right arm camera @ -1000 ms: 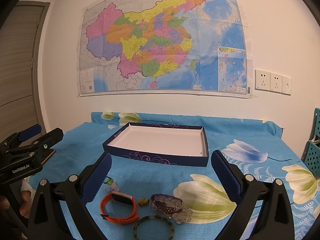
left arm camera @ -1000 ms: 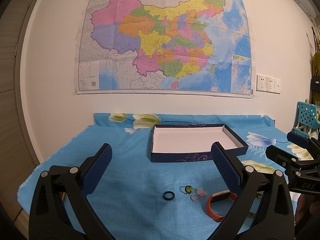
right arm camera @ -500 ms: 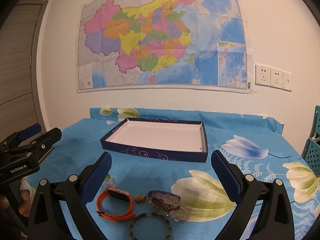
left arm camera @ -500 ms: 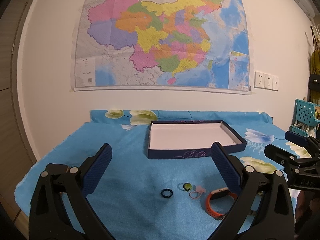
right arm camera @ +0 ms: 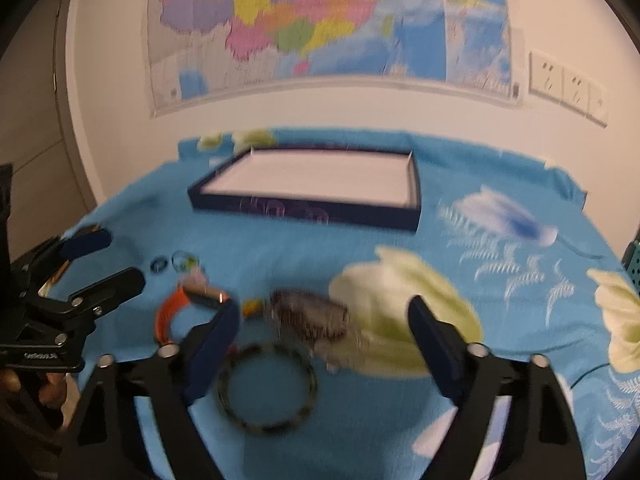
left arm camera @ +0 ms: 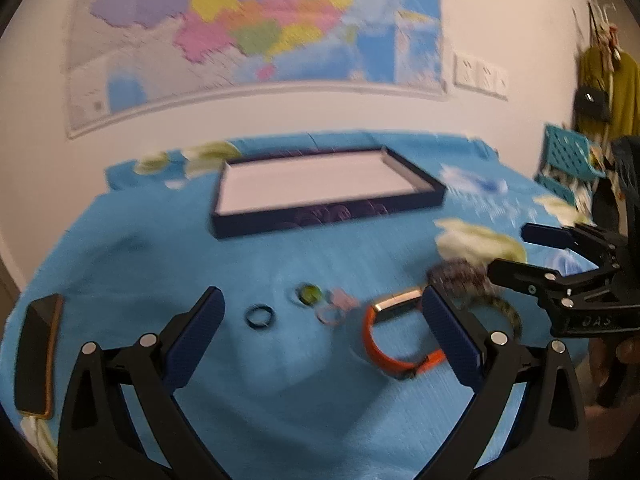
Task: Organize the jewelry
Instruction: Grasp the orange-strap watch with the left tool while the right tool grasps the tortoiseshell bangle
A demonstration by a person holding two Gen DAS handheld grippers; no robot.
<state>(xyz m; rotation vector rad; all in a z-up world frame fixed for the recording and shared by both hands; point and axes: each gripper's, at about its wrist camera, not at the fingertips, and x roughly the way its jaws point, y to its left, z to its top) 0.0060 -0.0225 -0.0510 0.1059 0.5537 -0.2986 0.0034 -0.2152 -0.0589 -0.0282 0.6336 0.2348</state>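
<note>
Jewelry lies on the blue flowered cloth in front of a dark blue tray (left arm camera: 434,192) (right arm camera: 304,212) with a white inside. In the left wrist view: a black ring (left arm camera: 260,317), a green-stone ring (left arm camera: 307,293), a pink ring (left arm camera: 334,308), an orange band (left arm camera: 390,354). In the right wrist view: a dark bangle (right arm camera: 267,390), a beaded bracelet (right arm camera: 308,316), the orange band (right arm camera: 170,312). My left gripper (left arm camera: 322,336) is open above the rings. My right gripper (right arm camera: 322,344) is open above the bangle and bracelet. Both are empty.
A phone (left arm camera: 38,356) lies at the table's left edge. A wall with a map (right arm camera: 320,20) stands behind the table. A teal crate (left arm camera: 570,156) is at the far right. Blue cloth shows between tray and jewelry.
Both grippers have tilted down and moved toward the table, so the jewelry now sits higher and larger in both views. The frames are motion-blurred. Nothing was picked up.
</note>
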